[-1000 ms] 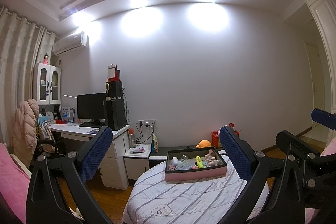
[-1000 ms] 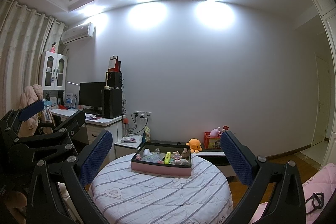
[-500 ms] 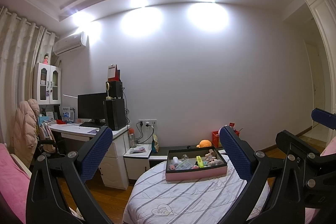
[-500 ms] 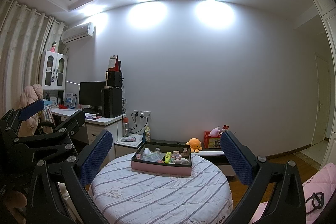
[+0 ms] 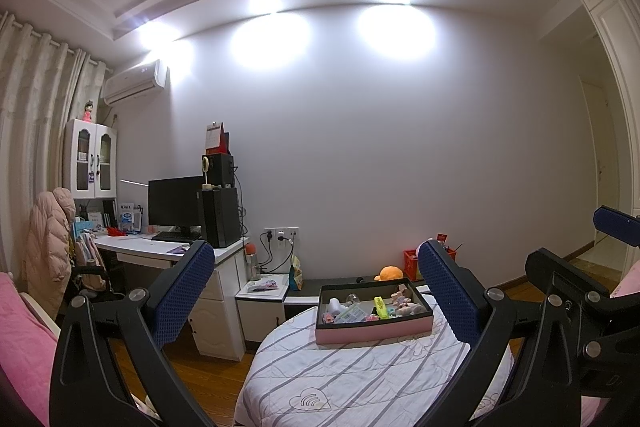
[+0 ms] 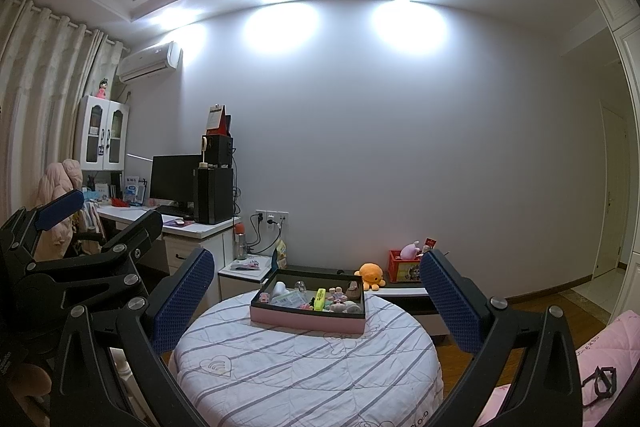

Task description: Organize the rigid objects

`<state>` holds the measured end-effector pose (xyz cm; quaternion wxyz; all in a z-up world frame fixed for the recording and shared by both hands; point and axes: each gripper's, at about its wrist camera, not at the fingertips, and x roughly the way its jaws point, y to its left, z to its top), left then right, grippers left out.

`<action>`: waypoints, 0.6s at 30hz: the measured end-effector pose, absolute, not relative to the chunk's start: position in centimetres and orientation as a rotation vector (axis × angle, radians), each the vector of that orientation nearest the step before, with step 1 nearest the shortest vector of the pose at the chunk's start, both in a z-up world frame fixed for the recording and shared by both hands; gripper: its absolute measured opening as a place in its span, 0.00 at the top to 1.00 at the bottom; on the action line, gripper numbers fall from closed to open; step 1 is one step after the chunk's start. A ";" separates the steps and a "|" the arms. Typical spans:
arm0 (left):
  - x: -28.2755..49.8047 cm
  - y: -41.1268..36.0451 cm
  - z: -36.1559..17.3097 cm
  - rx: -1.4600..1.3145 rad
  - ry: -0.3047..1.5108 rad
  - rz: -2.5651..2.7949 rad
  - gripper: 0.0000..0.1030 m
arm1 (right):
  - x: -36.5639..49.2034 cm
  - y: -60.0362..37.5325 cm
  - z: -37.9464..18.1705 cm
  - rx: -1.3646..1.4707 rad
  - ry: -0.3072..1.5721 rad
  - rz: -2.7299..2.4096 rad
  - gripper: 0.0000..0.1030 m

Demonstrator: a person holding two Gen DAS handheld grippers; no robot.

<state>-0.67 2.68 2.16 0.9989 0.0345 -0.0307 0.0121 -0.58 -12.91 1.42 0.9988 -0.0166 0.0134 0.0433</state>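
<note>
My left gripper (image 5: 316,291): black angular linkage frame, silver round screws at joints, fingers (image 5: 182,297) faced with dark blue dimpled pads. My right gripper (image 6: 314,299): same black frame, silver screws, blue textured pads.

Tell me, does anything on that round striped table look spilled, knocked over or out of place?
Nothing stands out. The pink tray sits flat on the round table, its small items jumbled but all inside. Both grippers, left and right, are open and empty.
</note>
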 end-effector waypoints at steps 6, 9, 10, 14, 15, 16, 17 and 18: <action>-0.8 2.7 2.1 0.069 -0.062 0.024 0.00 | -0.7 -12.8 1.3 -0.036 0.031 0.087 0.00; -0.8 2.7 2.1 0.068 -0.062 0.023 0.00 | -0.7 -12.9 1.3 -0.035 0.031 0.088 0.00; -0.8 2.8 2.1 0.068 -0.063 0.023 0.00 | -0.7 -12.9 1.3 -0.035 0.030 0.088 0.00; -0.9 2.8 2.0 0.067 -0.062 0.023 0.00 | -0.6 -12.9 1.3 -0.035 0.031 0.089 0.00; -0.9 2.8 2.0 0.067 -0.063 0.025 0.00 | -0.6 -12.9 1.3 -0.035 0.031 0.089 0.00; -0.9 2.8 2.0 0.068 -0.062 0.025 0.00 | -0.7 -12.9 1.3 -0.035 0.031 0.088 0.00; -0.9 2.8 2.0 0.067 -0.062 0.024 0.00 | -0.6 -12.9 1.3 -0.035 0.032 0.089 0.00; -0.9 2.8 2.0 0.065 -0.063 0.023 0.00 | -0.7 -12.9 1.3 -0.035 0.030 0.089 0.00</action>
